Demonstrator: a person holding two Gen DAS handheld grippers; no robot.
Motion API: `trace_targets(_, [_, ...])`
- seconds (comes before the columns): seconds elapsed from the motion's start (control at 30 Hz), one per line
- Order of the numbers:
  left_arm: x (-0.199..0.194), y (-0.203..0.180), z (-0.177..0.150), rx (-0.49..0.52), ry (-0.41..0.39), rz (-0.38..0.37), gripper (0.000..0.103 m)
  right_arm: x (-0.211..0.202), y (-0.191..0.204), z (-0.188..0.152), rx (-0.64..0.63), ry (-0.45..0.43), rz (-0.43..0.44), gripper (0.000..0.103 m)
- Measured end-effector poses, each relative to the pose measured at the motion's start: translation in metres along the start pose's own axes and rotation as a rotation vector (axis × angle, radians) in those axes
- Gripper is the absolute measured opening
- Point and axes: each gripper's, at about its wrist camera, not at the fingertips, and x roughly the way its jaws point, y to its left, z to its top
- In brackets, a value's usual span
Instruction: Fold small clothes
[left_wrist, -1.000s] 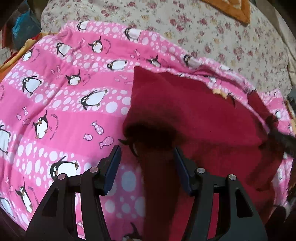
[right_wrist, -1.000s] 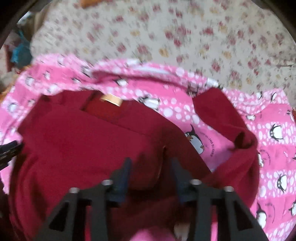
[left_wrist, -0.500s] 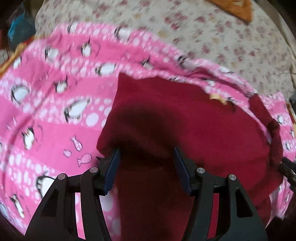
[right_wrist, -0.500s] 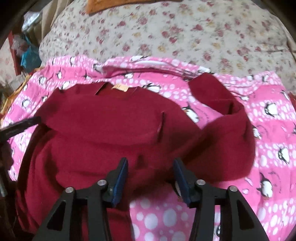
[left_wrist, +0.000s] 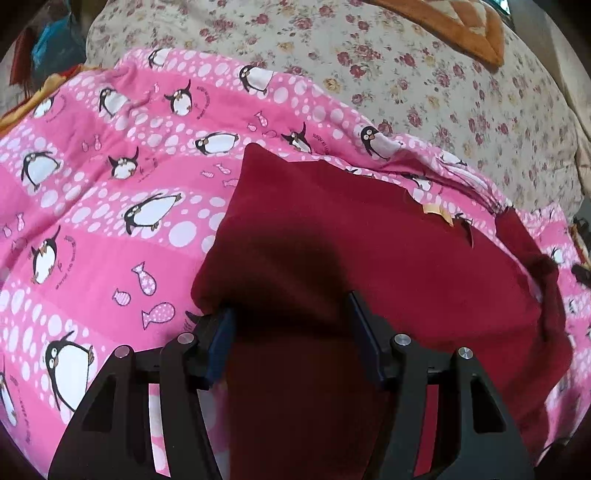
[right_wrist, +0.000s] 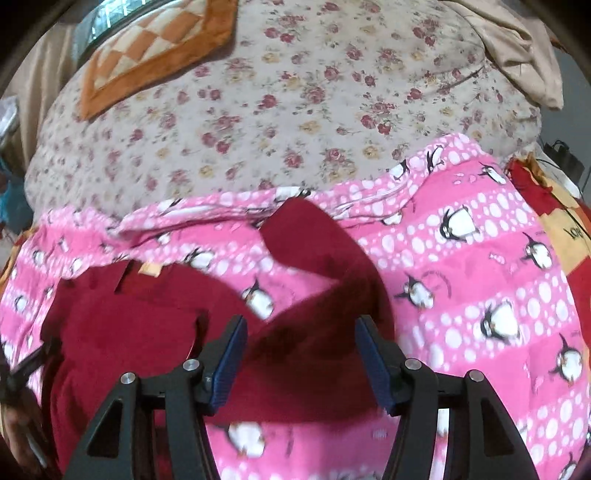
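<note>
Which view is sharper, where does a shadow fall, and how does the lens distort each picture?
Left wrist view: sharp; a dark shadow lies on the red garment ahead of the left gripper. Right wrist view: motion-blurred, penguin blanket smeared. Both: fisheye bending and dark corners.

bed (right_wrist: 295, 122) with flowery cover, pink penguin blanket (left_wrist: 110, 206) on it lower in frame, orange checked cushion (right_wrist: 155, 48) upper left

Open pink penguin blanket (left_wrist: 110, 206) left of red garment (left_wrist: 369, 240)
</note>
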Motion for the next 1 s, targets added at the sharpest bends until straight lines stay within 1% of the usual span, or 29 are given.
trace_targets(0.07, [0.000, -0.002, -0.002, 0.018, -0.009, 0.009, 0.060, 0.019, 0.009, 0.012, -0.044, 0.017, -0.020, 0.058])
trace_targets(0.17, [0.000, -0.001, -0.002, 0.021, -0.012, 0.001, 0.062, 0.059, 0.032, 0.026, -0.166, 0.077, -0.028, 0.058])
trace_targets(0.2, [0.000, 0.000, -0.002, 0.017, -0.013, -0.005, 0.062, 0.073, 0.039, 0.028, -0.215, 0.098, -0.059, 0.058])
trace_targets(0.27, [0.000, 0.001, -0.002, 0.012, -0.013, -0.016, 0.064, 0.097, 0.048, 0.032, -0.296, 0.130, -0.152, 0.058])
trace_targets(0.37, [0.003, -0.001, -0.002, 0.021, -0.010, -0.030, 0.071, 0.127, 0.052, 0.036, -0.402, 0.175, -0.219, 0.058])
trace_targets(0.43, [0.003, -0.005, -0.003, 0.036, -0.012, -0.022, 0.073, 0.146, 0.054, 0.034, -0.488, 0.217, -0.310, 0.058])
trace_targets(0.47, [0.004, -0.006, -0.004, 0.045, -0.013, -0.020, 0.075, 0.153, 0.053, 0.033, -0.515, 0.229, -0.349, 0.053])
trace_targets(0.5, [0.004, -0.007, -0.004, 0.049, -0.013, -0.023, 0.076, 0.158, 0.051, 0.032, -0.526, 0.237, -0.372, 0.046])
trace_targets(0.53, [0.004, -0.007, -0.004, 0.051, -0.012, -0.023, 0.077, 0.161, 0.048, 0.033, -0.517, 0.247, -0.375, 0.029])
trace_targets(0.57, [0.004, -0.007, -0.004, 0.051, -0.012, -0.024, 0.077, 0.161, 0.044, 0.035, -0.488, 0.254, -0.365, 0.018])
trace_targets(0.6, [0.004, -0.007, -0.004, 0.049, -0.013, -0.027, 0.077, 0.156, 0.037, 0.038, -0.429, 0.247, -0.320, 0.014])
trace_targets(0.63, [0.004, -0.007, -0.003, 0.046, -0.012, -0.030, 0.076, 0.149, 0.032, 0.042, -0.374, 0.234, -0.266, 0.008])
trace_targets(0.67, [0.003, -0.006, -0.003, 0.039, -0.014, -0.038, 0.076, 0.141, 0.026, 0.045, -0.329, 0.221, -0.220, 0.003])
trace_targets(0.77, [-0.007, -0.001, 0.000, 0.015, -0.037, -0.064, 0.076, 0.104, 0.011, 0.056, -0.195, 0.156, -0.071, 0.003])
trace_targets(0.8, [-0.012, 0.001, 0.001, 0.005, -0.055, -0.073, 0.076, 0.087, 0.009, 0.059, -0.166, 0.126, -0.006, 0.003])
trace_targets(0.83, [-0.016, 0.003, 0.002, -0.004, -0.069, -0.079, 0.076, 0.072, 0.009, 0.062, -0.157, 0.101, 0.035, 0.003])
trace_targets(0.87, [-0.018, 0.005, 0.003, -0.015, -0.077, -0.081, 0.076, 0.062, 0.010, 0.063, -0.162, 0.083, 0.053, 0.003])
trace_targets(0.9, [-0.019, 0.006, 0.003, -0.022, -0.077, -0.080, 0.076, 0.051, 0.014, 0.064, -0.181, 0.066, 0.052, 0.003])
trace_targets(0.97, [-0.017, 0.008, 0.002, -0.038, -0.063, -0.074, 0.076, 0.043, 0.027, 0.064, -0.258, 0.031, -0.005, 0.003])
trace_targets(1.0, [-0.017, 0.007, 0.000, -0.039, -0.058, -0.072, 0.076, 0.043, 0.033, 0.063, -0.297, 0.023, -0.019, 0.004])
